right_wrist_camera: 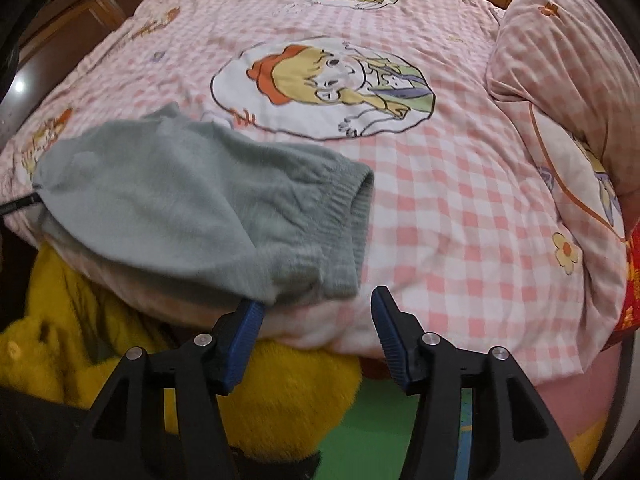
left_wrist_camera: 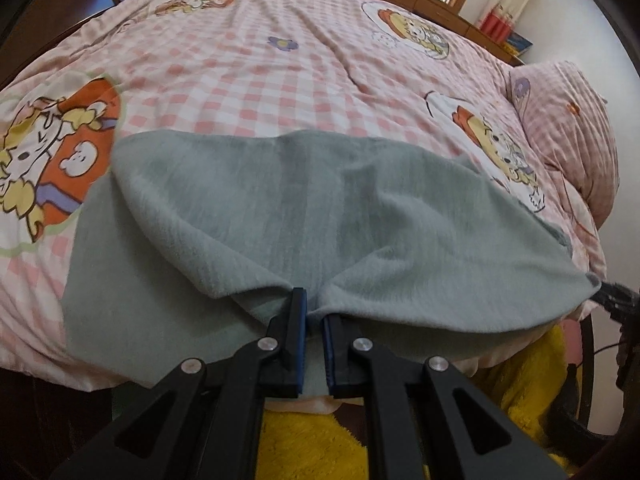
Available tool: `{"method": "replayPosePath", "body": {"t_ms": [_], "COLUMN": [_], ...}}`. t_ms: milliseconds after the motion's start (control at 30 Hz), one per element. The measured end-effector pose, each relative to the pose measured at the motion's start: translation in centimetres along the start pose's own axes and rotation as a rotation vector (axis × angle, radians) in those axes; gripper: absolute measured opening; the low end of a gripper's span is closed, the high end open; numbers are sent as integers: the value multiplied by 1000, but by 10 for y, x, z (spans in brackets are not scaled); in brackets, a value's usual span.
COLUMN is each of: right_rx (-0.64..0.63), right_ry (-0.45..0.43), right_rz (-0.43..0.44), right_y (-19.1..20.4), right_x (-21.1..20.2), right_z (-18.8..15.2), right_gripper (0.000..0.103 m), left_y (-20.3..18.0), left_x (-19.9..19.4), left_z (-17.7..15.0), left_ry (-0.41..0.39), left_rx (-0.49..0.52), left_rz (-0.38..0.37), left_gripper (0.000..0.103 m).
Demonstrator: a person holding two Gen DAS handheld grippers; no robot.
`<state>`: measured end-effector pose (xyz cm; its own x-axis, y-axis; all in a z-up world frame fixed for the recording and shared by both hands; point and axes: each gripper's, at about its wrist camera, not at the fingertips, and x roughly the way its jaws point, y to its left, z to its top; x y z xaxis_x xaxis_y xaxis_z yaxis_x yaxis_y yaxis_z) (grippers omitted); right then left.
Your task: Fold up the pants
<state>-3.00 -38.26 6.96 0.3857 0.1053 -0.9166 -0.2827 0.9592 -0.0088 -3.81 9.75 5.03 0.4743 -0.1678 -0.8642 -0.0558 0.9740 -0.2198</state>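
- Fabric fills my left claw (left_wrist_camera: 314,308): it is clenched on an edge of the grey-green pants (left_wrist_camera: 304,208), which bunch at the pads.
- My right claw (right_wrist_camera: 318,300) is released, nothing between its pads; the left blue pad (right_wrist_camera: 247,330) sits just under the pants' ribbed cuff (right_wrist_camera: 344,220).
- The left view shows the pants doubled over and spread wide near the bed's front edge; the right view alone shows the cuffed end.
- Both views show the pink checked quilt (left_wrist_camera: 256,80) under the pants and a yellow fuzzy cloth (right_wrist_camera: 288,392) below the bed's edge.
- Only the right view shows green floor (right_wrist_camera: 372,436).
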Motion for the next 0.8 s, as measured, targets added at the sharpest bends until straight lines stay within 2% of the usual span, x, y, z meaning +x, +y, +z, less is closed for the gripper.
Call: {"method": "replayPosePath", "body": {"t_ms": [100, 200, 333, 467, 633, 700, 800], "right_rx": [-5, 68, 230, 331, 417, 438, 432], "right_ry": [18, 10, -29, -9, 41, 70, 123], "right_rz": [-34, -23, 83, 232, 361, 385, 367], "right_y": [-4, -18, -37, -36, -31, -29, -23], "right_x": [-1, -4, -5, 10, 23, 29, 36], "right_z": [-6, -9, -4, 6, 8, 9, 9], "right_gripper": [55, 55, 55, 55, 55, 55, 55], "left_y": [2, 0, -10, -20, -26, -32, -44], "left_x": [-3, -1, 1, -6, -24, -29, -34], "left_z": [0, 0, -2, -2, -1, 1, 5], "left_ry": [-4, 1, 28, 22, 0, -5, -24], "left_rx": [4, 14, 56, 72, 62, 86, 110], "left_rz": [14, 32, 66, 77, 69, 77, 63], "left_gripper": [7, 7, 8, 28, 35, 36, 40]}}
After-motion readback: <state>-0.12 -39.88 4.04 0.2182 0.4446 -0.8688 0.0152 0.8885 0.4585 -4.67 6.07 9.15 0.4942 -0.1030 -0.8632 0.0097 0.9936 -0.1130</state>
